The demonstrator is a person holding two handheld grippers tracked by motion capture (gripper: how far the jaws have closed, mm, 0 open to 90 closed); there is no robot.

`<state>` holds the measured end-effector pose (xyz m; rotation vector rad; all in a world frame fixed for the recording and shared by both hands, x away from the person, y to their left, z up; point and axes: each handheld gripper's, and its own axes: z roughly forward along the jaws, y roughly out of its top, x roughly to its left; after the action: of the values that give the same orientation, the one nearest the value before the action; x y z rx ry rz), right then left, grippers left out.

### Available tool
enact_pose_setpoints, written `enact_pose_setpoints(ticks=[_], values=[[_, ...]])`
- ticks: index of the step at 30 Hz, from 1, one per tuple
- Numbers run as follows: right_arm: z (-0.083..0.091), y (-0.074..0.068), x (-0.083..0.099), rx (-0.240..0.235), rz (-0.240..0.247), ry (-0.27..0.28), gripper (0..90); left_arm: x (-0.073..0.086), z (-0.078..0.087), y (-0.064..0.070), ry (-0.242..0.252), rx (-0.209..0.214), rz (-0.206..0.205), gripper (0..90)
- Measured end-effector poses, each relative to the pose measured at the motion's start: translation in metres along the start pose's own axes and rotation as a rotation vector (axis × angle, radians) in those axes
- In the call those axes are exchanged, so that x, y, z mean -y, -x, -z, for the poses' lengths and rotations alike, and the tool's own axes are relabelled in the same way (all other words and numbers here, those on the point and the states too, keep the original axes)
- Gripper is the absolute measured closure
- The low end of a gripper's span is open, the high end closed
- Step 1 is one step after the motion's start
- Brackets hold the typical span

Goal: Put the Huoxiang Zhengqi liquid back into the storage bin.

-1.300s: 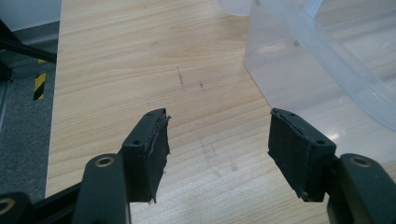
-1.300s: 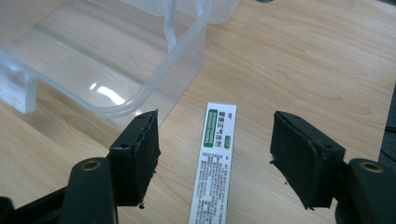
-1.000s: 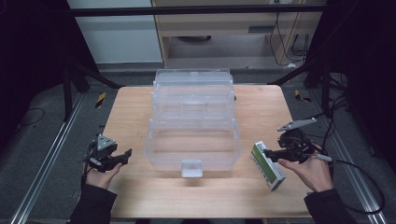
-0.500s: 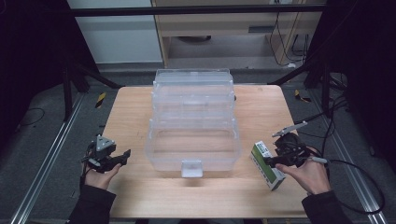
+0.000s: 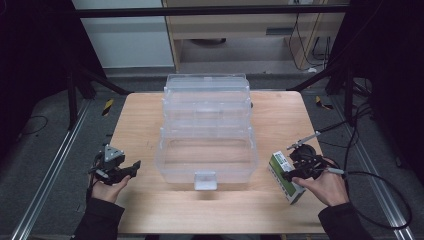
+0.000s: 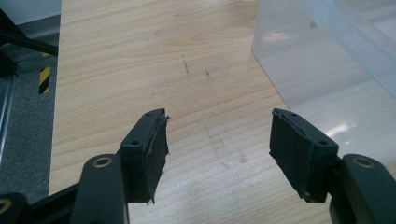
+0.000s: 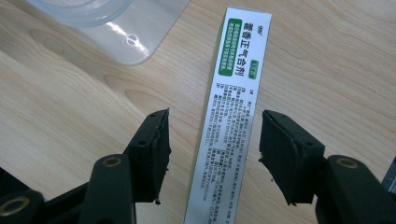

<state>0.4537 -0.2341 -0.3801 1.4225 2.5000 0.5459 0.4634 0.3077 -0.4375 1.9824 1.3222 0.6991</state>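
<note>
A clear plastic tiered box stands open in the middle of the wooden table. A green-and-white carton lies flat on the table right of the box. My right gripper hovers over the carton, jaws open on either side of it. In the right gripper view the carton runs lengthwise between the open jaws of my right gripper, with gaps on both sides. My left gripper rests open at the table's left edge; the left gripper view shows my left gripper empty over bare wood.
A corner of the clear box sits ahead and right of the left gripper. The box's front latch juts toward the near edge. Cables trail off the table's right side. A metal rail runs along the floor at left.
The right gripper has moved down and toward the near end of the carton, now straddling it. The left gripper has barely shifted.
</note>
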Motion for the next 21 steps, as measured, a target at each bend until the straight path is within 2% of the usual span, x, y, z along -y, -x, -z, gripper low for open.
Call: enact_pose_setpoints(ticks=[11, 21], values=[[-0.018, 0.004, -0.007, 0.006, 0.009, -0.061, 48.5, 0.003, -0.004, -0.001, -0.015, -0.001, 0.003, 35.8], [-0.03, 0.007, -0.011, 0.021, -0.005, -0.094, 56.6, 0.004, -0.005, -0.002, -0.025, 0.0, 0.0, 35.5]])
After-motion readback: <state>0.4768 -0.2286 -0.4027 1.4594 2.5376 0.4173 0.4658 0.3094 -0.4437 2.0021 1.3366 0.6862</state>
